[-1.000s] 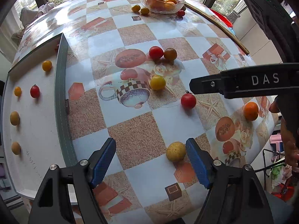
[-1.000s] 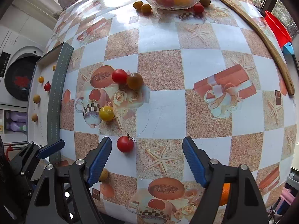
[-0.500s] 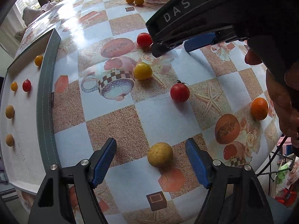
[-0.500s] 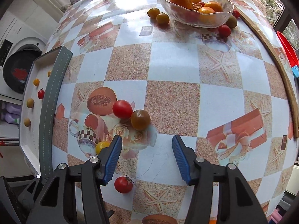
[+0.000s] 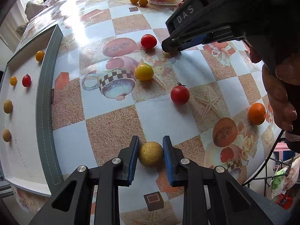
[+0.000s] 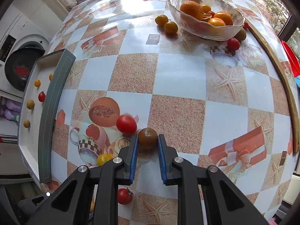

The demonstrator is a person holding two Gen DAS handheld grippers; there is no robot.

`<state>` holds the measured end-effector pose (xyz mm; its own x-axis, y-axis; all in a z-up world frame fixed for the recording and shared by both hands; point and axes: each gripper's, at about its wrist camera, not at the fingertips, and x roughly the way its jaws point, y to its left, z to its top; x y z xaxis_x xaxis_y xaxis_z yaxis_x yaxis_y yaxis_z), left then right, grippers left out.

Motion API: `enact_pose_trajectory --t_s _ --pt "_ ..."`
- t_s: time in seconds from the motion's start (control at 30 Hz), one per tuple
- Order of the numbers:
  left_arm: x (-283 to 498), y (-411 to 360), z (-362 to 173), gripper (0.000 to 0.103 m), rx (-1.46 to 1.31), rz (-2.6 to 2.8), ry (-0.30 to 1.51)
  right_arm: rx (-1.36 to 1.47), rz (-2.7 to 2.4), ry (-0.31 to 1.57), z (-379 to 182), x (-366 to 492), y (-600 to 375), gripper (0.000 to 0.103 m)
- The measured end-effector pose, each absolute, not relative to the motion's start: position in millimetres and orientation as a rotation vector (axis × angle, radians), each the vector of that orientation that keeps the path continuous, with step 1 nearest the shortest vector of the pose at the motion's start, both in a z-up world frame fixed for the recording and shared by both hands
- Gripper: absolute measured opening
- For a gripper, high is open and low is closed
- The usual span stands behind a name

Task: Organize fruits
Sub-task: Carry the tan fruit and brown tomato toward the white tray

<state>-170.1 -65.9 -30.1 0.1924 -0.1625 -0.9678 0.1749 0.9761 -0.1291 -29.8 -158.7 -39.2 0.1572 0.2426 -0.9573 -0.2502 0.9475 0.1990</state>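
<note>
The left gripper (image 5: 151, 154) has its blue pads closed on a pale yellow fruit (image 5: 150, 153), which sits on the table (image 5: 159, 118) right between the jaws, both pads touching its sides. Ahead of these jaws and a bit to the right lies a red tomato (image 5: 179, 94) with a small stem; further ahead is a yellow tomato (image 5: 144, 71), then another red tomato (image 5: 148, 41). Far to the left of the jaws stands a tray (image 5: 46, 101) w/ several small fruits inside. An orange (image 5: 257, 113) lies well to the right, near the table edge.

The right gripper (image 6: 147, 143) is closed on a dark brownish tomato (image 6: 147, 137), held at the pad tips, approx. resting on the table. Just left of its left pad is a red tomato, very near the brown one; I cannot tell if they touch. Far ahead and to the right of these jaws is a glass bowl (image 6: 221, 34) w/ oranges.
</note>
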Motion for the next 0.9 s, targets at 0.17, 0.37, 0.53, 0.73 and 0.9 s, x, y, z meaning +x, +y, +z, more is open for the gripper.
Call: enact_pose_trajectory --t_s 0.17,0.37,0.53,0.73,0.9 --pt "-160.1 -41.1 -28.3 0.027 -0.098 -0.233 1.381 0.061 0.299 1.389 -37.8 -35.8 -189.2 0.022" --pt "-150.9 -11.4 -26.1 0.027 -0.214 -0.248 1.392 0.115 0.279 1.397 -30.6 -46.3 -204.9 0.022" --pt "-147.1 -2.8 -19.2 0.027 -0.217 -0.255 1.38 0.135 0.289 1.397 -24.2 -52.7 -200.9 0.022" --pt "-147.8 7.0 -2.4 0.027 -0.233 -0.25 1.35 0.15 0.315 1.392 -14.4 -54.1 -189.6 0.022" --pt "-144.5 19.8 8.5 0.027 -0.262 -0.218 1.311 0.137 0.35 1.383 -7.0 -50.9 -173.6 0.022"
